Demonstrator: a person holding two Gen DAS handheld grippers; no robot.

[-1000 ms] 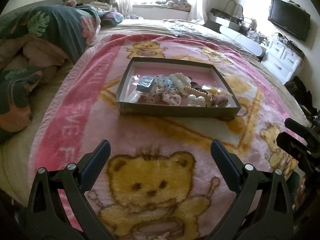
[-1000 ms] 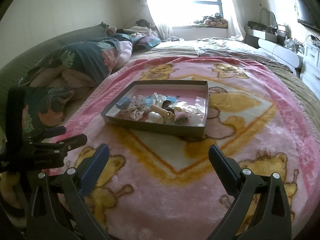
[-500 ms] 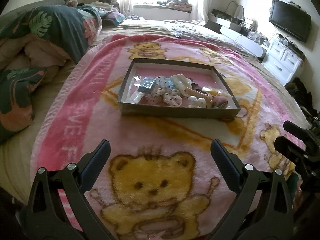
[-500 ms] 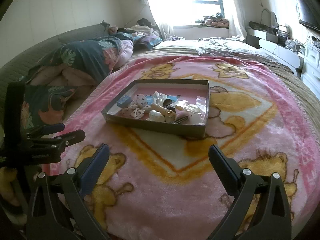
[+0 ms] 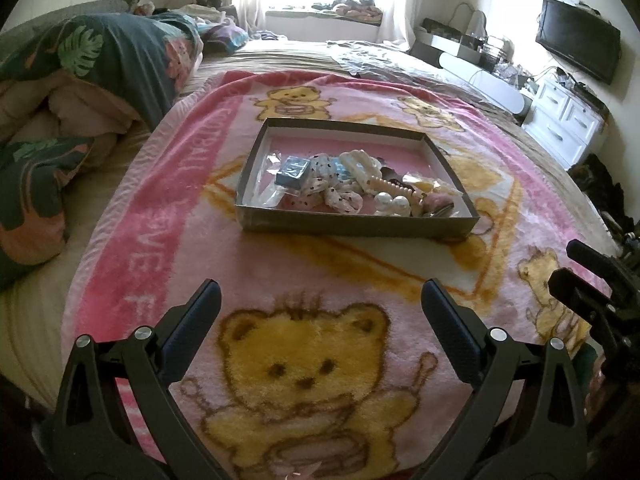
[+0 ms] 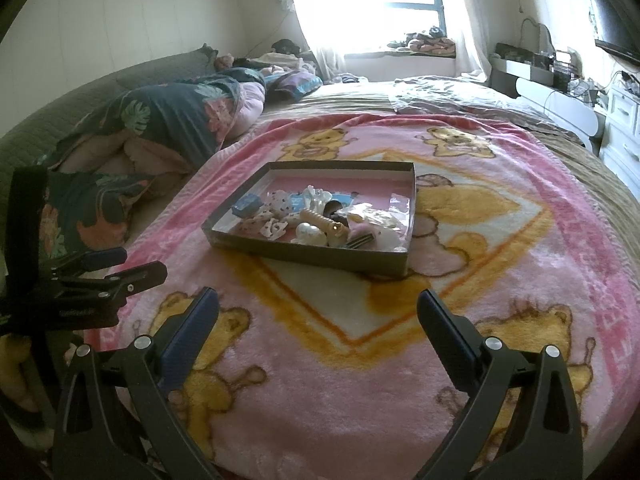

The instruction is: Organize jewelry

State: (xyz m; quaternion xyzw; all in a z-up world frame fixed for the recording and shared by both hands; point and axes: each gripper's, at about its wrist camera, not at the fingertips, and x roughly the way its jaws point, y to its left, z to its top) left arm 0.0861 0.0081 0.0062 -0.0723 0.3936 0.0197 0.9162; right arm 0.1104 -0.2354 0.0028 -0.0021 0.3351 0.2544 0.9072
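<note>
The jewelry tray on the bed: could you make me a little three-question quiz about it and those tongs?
1. True or false: both tongs, left and right, are open and empty.
2. Where is the tray's clutter piled? A) near side B) far side C) outside on the blanket
3. Fill in: the small blue box lies toward the tray's ____ end, seen from the left view.

Key: 1 true; 2 A; 3 left.

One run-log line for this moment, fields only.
left gripper: open, empty | right gripper: open, empty | jewelry tray: on blanket, untouched
</note>
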